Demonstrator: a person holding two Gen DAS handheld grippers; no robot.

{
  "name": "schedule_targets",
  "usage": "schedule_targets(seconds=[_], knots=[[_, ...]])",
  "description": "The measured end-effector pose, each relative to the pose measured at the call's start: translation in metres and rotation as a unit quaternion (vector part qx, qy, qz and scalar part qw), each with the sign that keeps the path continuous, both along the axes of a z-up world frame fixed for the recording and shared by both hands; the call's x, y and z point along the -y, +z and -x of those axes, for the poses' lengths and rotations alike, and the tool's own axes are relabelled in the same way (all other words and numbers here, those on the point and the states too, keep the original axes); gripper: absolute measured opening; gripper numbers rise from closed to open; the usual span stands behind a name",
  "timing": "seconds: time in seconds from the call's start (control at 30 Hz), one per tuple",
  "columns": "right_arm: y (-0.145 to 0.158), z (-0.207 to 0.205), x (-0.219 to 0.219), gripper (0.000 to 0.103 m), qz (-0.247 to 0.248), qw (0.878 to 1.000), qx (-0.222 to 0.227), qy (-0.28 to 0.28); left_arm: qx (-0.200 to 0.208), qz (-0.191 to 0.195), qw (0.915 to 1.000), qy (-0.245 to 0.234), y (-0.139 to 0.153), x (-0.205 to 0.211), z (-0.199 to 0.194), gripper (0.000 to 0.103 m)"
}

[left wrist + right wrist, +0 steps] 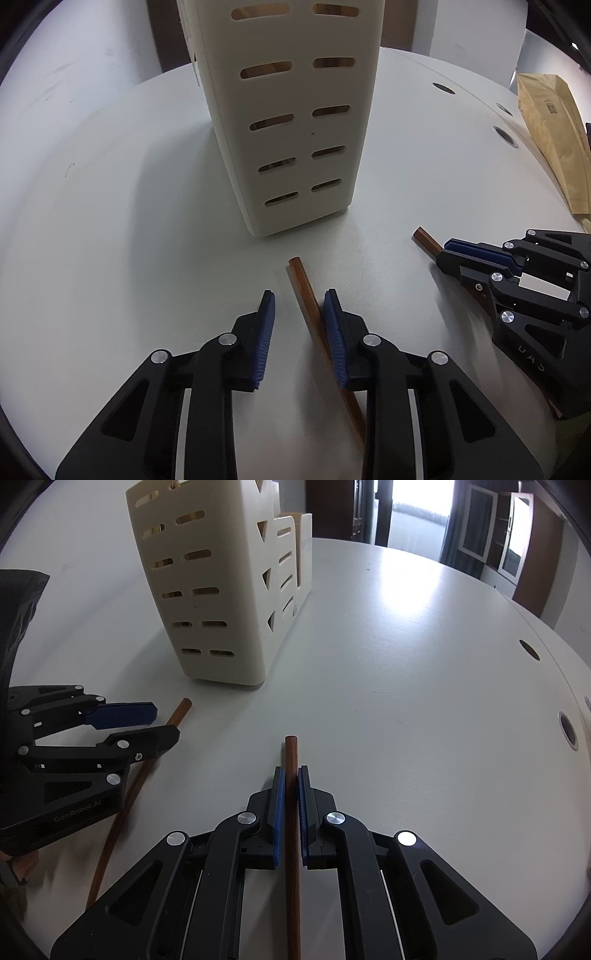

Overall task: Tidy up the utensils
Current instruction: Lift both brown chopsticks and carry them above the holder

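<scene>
A cream slotted utensil holder (pixel 295 110) (pixel 207 590) stands upright on the white table (pixel 110 221). In the left wrist view my left gripper (pixel 300 299) straddles a brown chopstick (pixel 297 275) lying on the table. The stick rests against the right blue pad (pixel 334 332), while the left pad stands apart from it, so the jaws are open. My right gripper (pixel 291 771) is shut on a second brown chopstick (pixel 291 749), whose tip pokes out ahead of the pads. The left wrist view shows that gripper (pixel 445 254) at the right with its stick (pixel 424 238). The right wrist view shows my left gripper (pixel 164 723) over its chopstick (pixel 122 812).
A brown paper envelope (pixel 546 129) lies at the table's far right edge. Round cable holes (pixel 504 136) (pixel 567 731) sit near that rim. Beyond the table are a bright doorway and cabinets (pixel 476 524). The holder stands just ahead of both grippers.
</scene>
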State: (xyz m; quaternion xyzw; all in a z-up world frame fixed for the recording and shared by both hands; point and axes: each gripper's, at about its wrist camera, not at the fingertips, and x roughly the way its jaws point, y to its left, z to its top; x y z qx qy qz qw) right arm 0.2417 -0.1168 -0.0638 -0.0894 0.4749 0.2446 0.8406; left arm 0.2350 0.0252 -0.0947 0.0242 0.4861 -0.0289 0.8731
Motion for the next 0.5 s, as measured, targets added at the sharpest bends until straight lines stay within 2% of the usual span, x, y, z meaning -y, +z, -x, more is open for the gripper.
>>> schedule_targets(seconds=[0.07, 0.2, 0.5], knots=[[0.0, 0.001, 0.0, 0.008, 0.003, 1.0, 0.002, 0.0, -0.001, -0.004, 1.0, 0.004, 0.0, -0.004, 0.0, 0.012], [0.0, 0.001, 0.0, 0.008, 0.002, 1.0, 0.002, 0.002, -0.002, 0.0, 1.0, 0.008, 0.0, -0.011, 0.001, 0.007], [0.01, 0.001, 0.007, 0.008, -0.026, 1.0, 0.006, -0.007, 0.023, 0.01, 0.9995, 0.02, 0.013, -0.016, 0.009, 0.007]])
